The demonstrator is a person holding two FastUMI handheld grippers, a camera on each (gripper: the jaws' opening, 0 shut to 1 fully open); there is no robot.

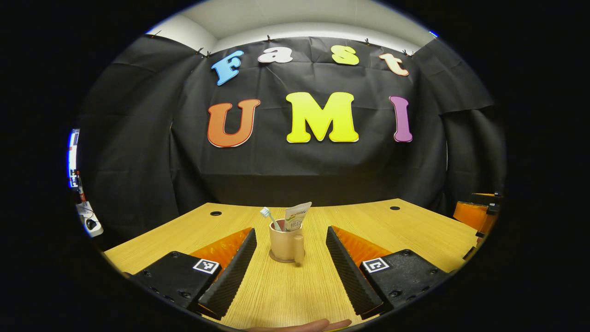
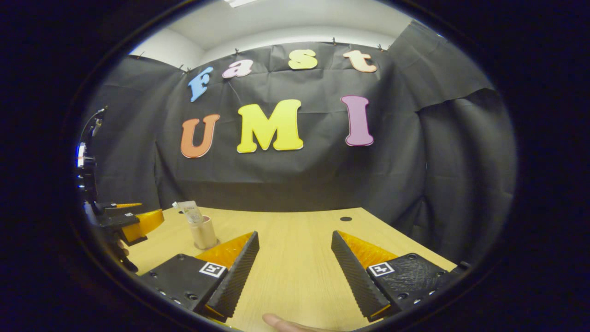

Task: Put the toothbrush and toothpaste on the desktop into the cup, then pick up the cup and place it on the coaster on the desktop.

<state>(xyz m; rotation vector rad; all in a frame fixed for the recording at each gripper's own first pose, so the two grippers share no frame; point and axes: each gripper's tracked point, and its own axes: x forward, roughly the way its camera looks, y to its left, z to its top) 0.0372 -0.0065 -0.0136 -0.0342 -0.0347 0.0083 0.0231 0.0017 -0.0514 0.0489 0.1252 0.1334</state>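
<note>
1. Left gripper view: left gripper point(image 1: 291, 263) w/ both fingers spread wide, released, nothing between them but bare desktop point(image 1: 286, 295). Fingers are black, ribbed on the inner faces, w/ orange backing and a square marker tag on each base.
2. Beige cup point(image 1: 285, 243) stands upright on the desktop, centred between the two fingers but farther off, apart from both. Its handle faces the camera.
3. Cup rests on a round brown coaster point(image 1: 276, 259); the coaster's rim shows at the cup's base.
4. Toothbrush point(image 1: 270, 218) stands in the cup, white bristle head up, leaning left.
5. Toothpaste tube point(image 1: 296, 215) stands in the same cup, right of the brush, flat crimped end up, tilted slightly right.
6. Far right edge of the view: orange and black parts of the other gripper, well apart from the cup.
7. Bottom edge: a fingertip point(image 1: 299, 326) of the person's hand.
8. Right gripper view: right gripper point(image 2: 295, 272) likewise w/ fingers wide apart, released, over bare desktop point(image 2: 295, 240).
9. Same view, left side: cup point(image 2: 203, 233) w/ toothpaste tube point(image 2: 190, 211) sticking out; brush too small to tell. Left gripper's orange finger point(image 2: 144, 223) lies just beside the cup, not touching it.
10. Bottom edge: a fingertip point(image 2: 281, 323) of the holding hand.
</note>
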